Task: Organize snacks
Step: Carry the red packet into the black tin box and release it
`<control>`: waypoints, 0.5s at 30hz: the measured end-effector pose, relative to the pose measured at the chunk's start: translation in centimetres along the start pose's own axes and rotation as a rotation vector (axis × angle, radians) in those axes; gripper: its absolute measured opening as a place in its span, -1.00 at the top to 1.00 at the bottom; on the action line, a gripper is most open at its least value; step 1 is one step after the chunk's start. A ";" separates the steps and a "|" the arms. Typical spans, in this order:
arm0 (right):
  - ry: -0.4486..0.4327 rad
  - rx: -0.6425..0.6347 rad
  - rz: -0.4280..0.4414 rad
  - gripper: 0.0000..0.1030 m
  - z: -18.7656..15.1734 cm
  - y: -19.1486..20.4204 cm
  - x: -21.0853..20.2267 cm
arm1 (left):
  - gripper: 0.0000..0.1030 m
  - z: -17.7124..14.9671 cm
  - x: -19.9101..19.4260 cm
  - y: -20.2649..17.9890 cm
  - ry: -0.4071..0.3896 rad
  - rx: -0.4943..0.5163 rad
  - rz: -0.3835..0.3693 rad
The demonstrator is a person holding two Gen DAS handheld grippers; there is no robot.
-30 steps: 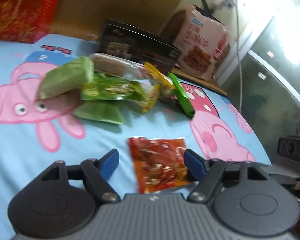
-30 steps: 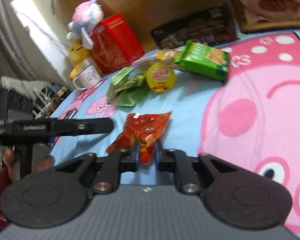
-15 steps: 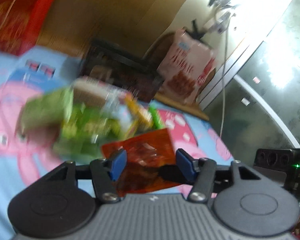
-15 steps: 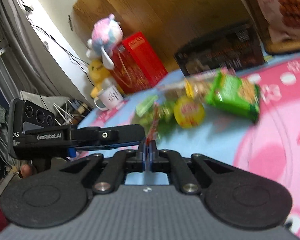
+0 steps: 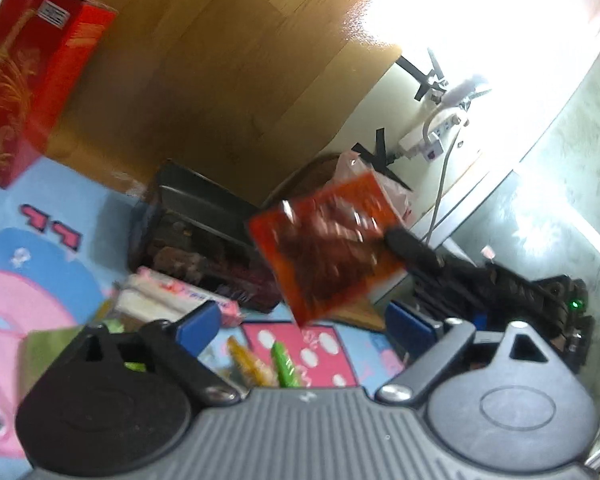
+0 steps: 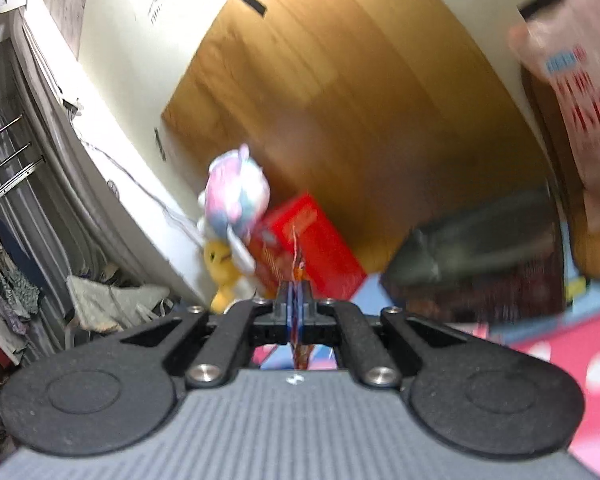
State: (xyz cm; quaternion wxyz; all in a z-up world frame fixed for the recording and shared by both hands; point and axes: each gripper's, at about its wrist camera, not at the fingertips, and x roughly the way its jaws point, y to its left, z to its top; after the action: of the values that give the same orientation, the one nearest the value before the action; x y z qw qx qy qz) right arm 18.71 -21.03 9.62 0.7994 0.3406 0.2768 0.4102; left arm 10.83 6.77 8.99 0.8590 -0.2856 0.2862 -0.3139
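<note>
The left gripper [image 5: 300,326] has just been opening its jaws, which stand wide apart with nothing between them, above the pig-patterned blue cloth [image 5: 48,248]. Beyond it the right gripper [image 6: 297,300] has its jaws clamped on the edge of the red snack packet [image 5: 328,248], holding it in the air. Farther back sit other snacks [image 5: 172,298], a dark box [image 5: 196,240] and a red box [image 5: 24,80].

A snack packet [image 5: 332,248] hangs in the air above the bed [image 5: 52,248]; behind it a box [image 5: 204,248] lies before the headboard [image 5: 220,80], more snacks [image 5: 172,300] in front.
</note>
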 end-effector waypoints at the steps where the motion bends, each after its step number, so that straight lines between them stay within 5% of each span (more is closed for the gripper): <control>1: -0.011 0.000 -0.005 0.91 0.8 -0.4 0.6 | -0.62 0.5 0.8 0.0 -0.005 0.010 0.011; 5: -0.035 0.068 -0.032 0.90 2.8 -3.8 3.6 | -0.36 3.6 5.5 0.3 -0.008 0.052 0.058; 10: -0.049 0.148 -0.113 0.90 2.8 -8.6 5.4 | -0.19 6.2 11.6 2.9 0.038 -0.012 0.111; 15: -0.011 0.106 -0.313 0.70 2.1 -11.2 5.8 | -0.15 6.8 14.0 4.9 0.052 -0.062 0.188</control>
State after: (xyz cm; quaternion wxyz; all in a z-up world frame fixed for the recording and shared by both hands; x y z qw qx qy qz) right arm 28.45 -21.59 1.31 0.8360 0.3370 0.3435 0.2636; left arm 26.20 2.18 5.87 0.8678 -0.2758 0.3434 -0.2303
